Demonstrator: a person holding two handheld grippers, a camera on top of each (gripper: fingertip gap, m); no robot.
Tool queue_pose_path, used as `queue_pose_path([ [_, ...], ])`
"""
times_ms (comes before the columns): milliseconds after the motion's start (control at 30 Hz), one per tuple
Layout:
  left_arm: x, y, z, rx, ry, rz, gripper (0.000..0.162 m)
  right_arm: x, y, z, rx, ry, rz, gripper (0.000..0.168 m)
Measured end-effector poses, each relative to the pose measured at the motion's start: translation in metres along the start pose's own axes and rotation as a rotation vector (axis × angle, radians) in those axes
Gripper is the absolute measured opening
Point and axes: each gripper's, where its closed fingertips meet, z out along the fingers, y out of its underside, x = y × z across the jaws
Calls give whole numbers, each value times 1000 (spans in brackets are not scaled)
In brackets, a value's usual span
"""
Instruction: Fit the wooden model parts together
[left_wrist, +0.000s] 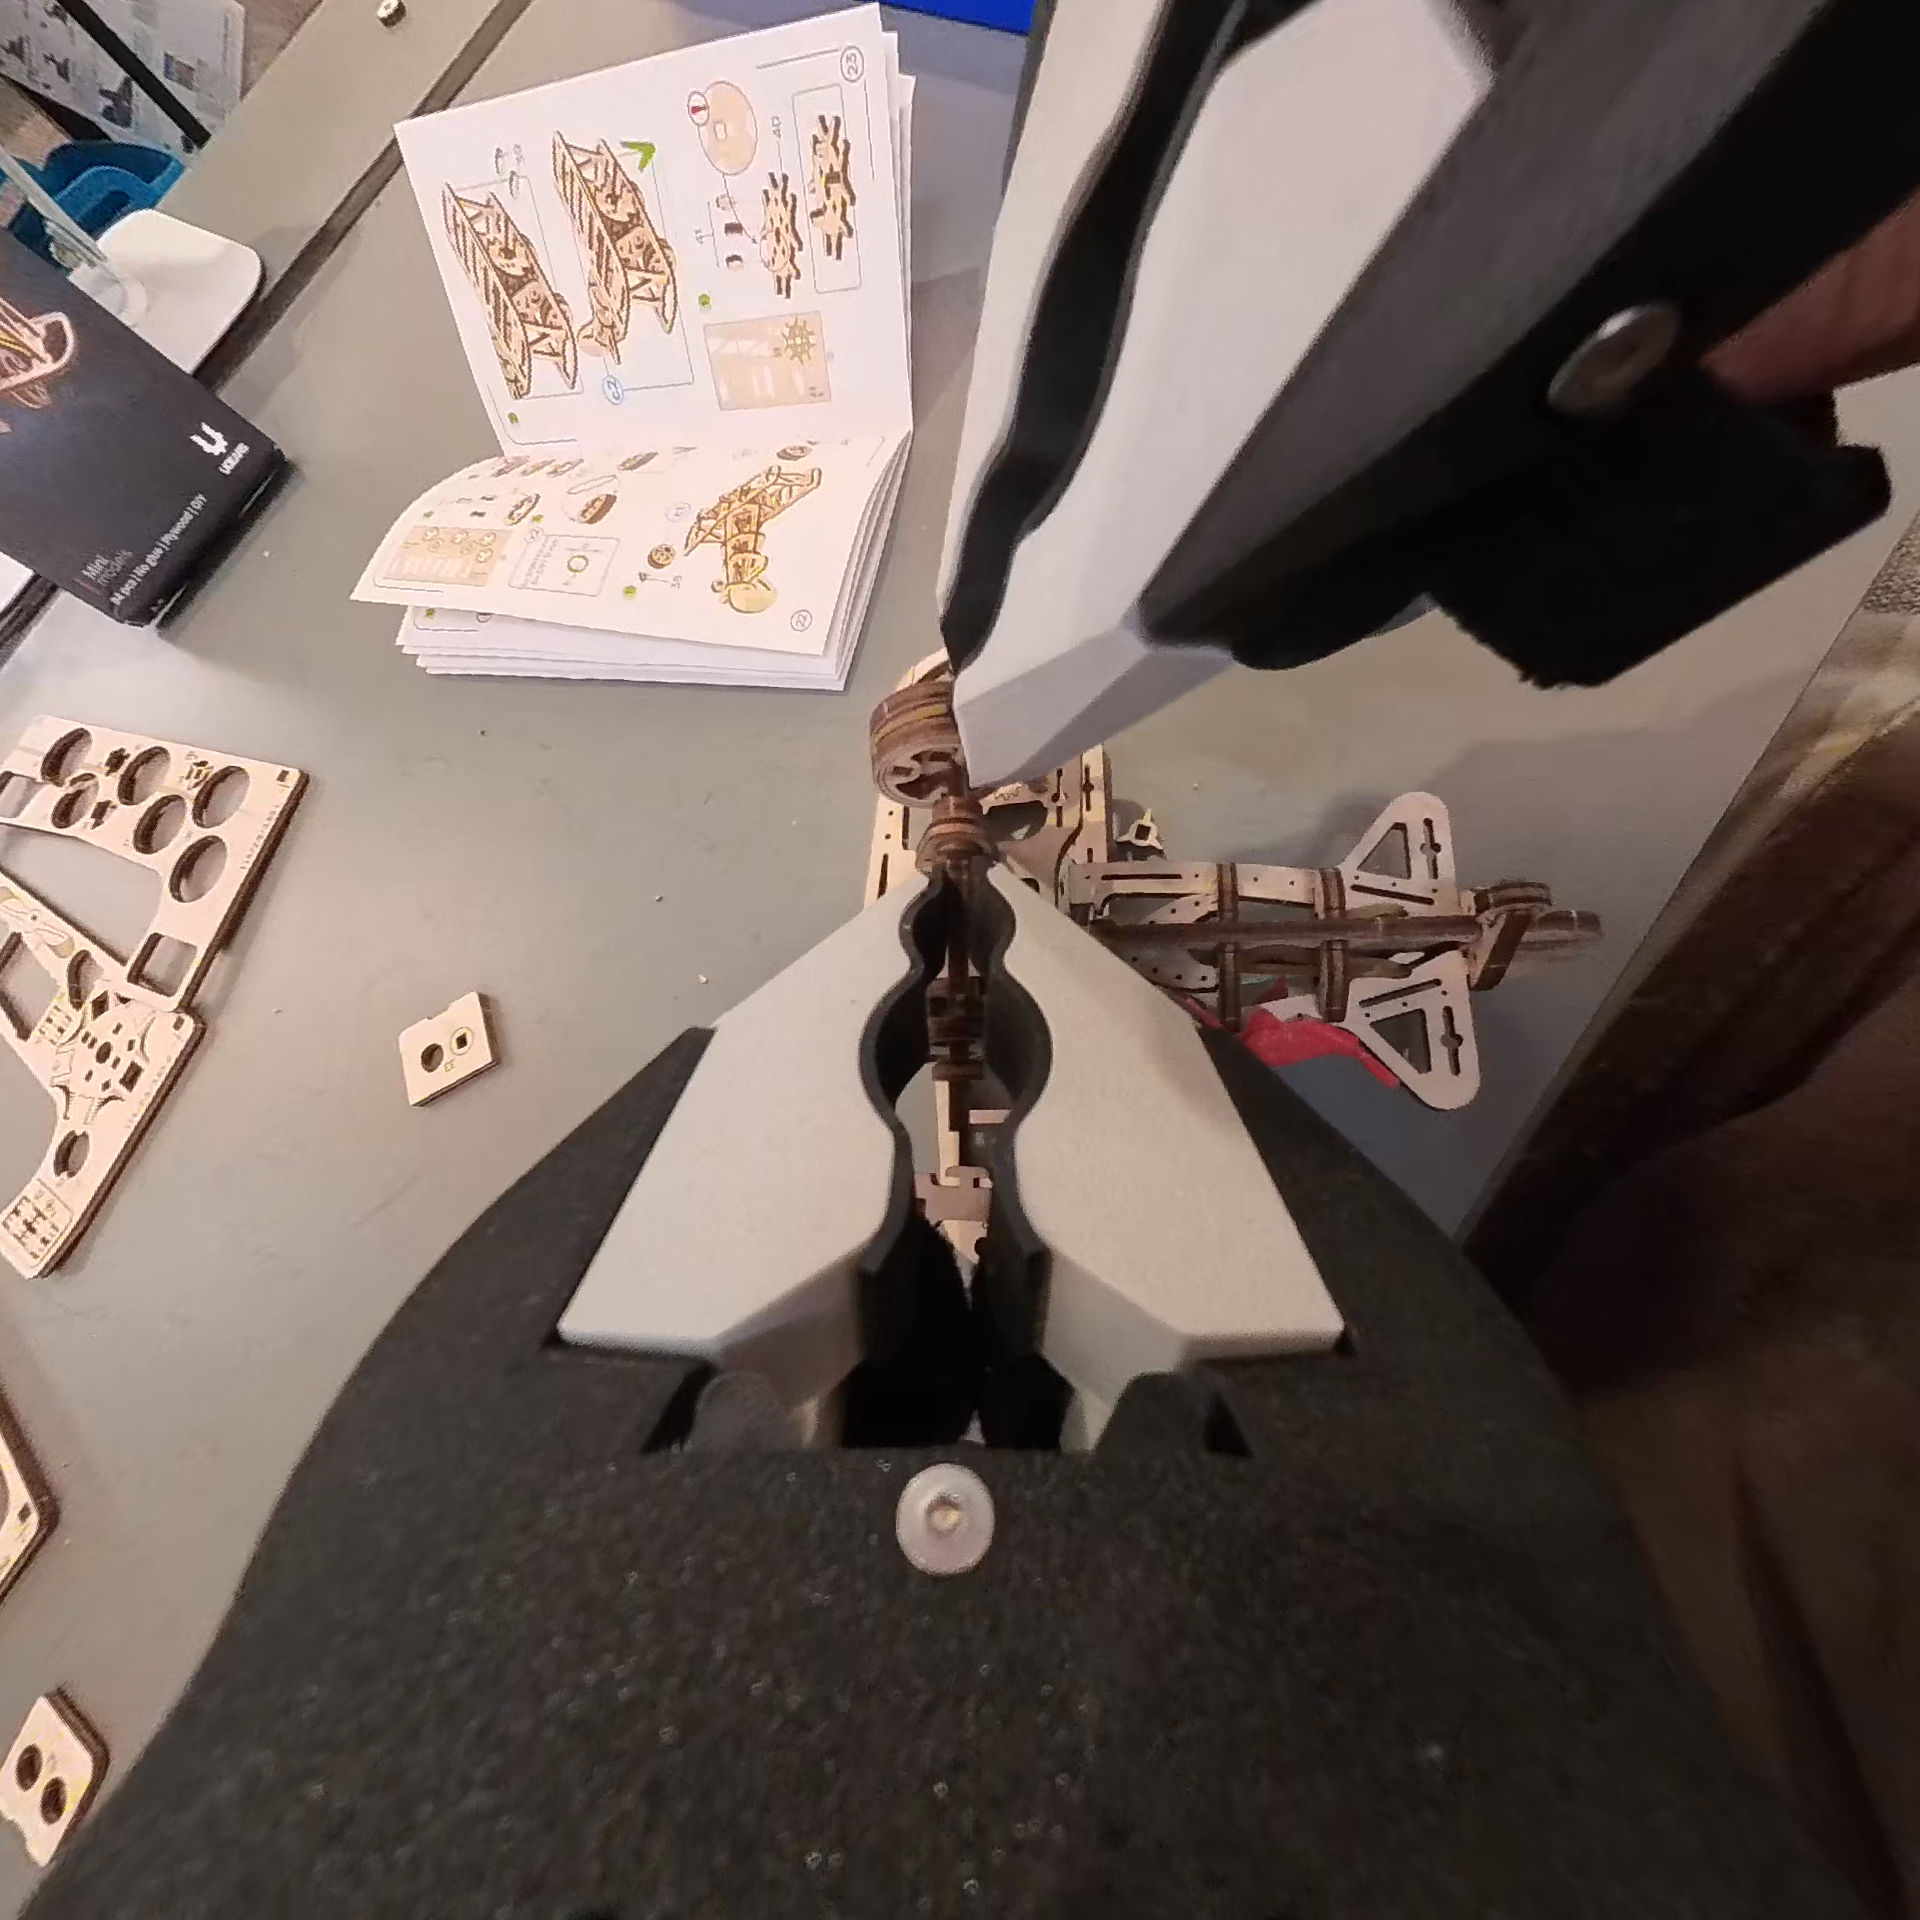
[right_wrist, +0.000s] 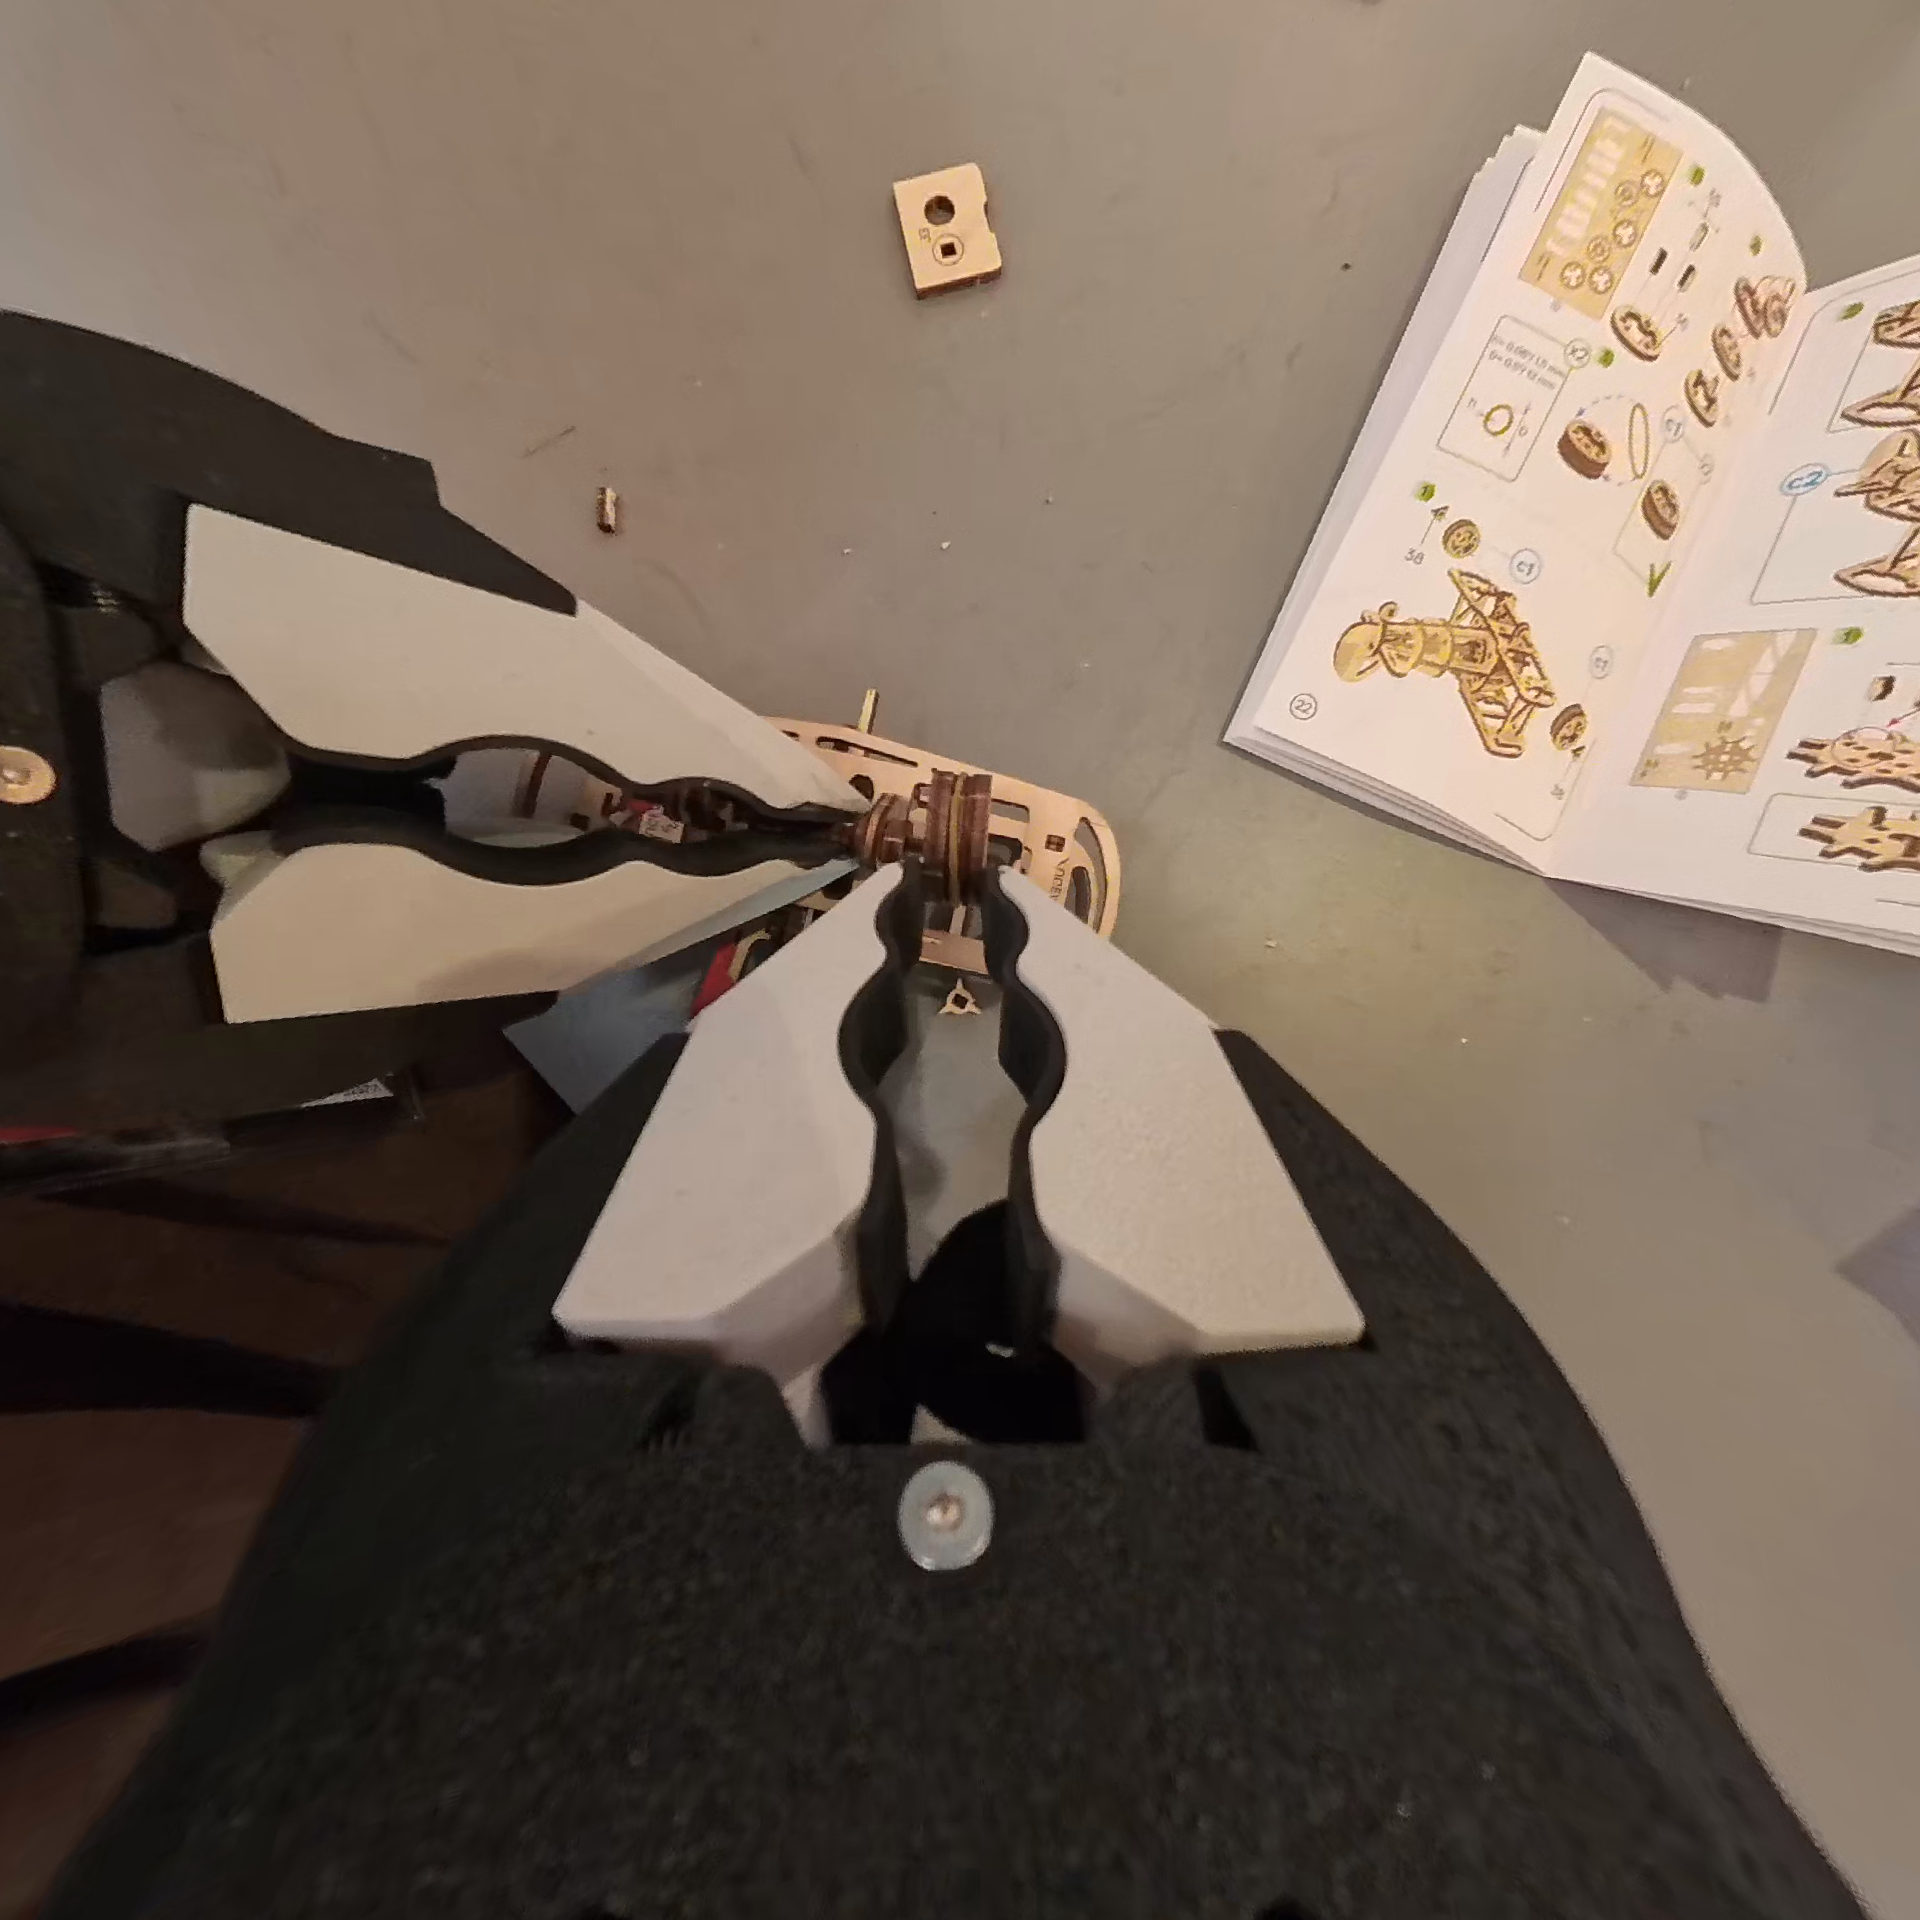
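Note:
A wooden plane model (left_wrist: 1351, 914) rests on the grey table near its right edge. My left gripper (left_wrist: 958, 883) is shut on a dark wooden strut of the model that runs between its fingers and ends in a short axle. My right gripper (left_wrist: 961, 727) comes in from the upper right and is shut on a small wooden wheel (left_wrist: 904, 743) held against the axle's tip. In the right wrist view, the right gripper (right_wrist: 948, 878) pinches the wheel (right_wrist: 951, 816), the left gripper (right_wrist: 847, 831) meets it from the left, and the model's wing (right_wrist: 1060, 831) lies behind.
An open instruction booklet (left_wrist: 665, 395) (right_wrist: 1558, 520) lies beyond the model. Punched-out plywood sheets (left_wrist: 125, 883) and a black box (left_wrist: 104, 468) lie to the left. A small square wooden piece (left_wrist: 447, 1044) (right_wrist: 948, 237) and a tiny peg (right_wrist: 608, 509) lie loose. The table edge (left_wrist: 1662, 883) runs close on the right. Only a small space, under 4 cm, lies between the two pairs of fingers. From the left gripper's tips to the tiny peg (right_wrist: 608, 509) is close to 12 cm.

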Motion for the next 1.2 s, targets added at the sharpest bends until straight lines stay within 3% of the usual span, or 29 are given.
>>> queue_pose_path([
  [567,2,0,0,2,30,-32,0,-2,5,0,-31,-4,-44,10],
  [767,3,0,1,-23,-33,72,0,-3,7,-1,-128,-52,-47,10],
  [1100,3,1,0,-12,35,-36,0,-4,5,1,-98,-65,-56,10],
  [1200,2,1,1,-28,-26,63,0,-5,5,0,-117,-79,-49,10],
])
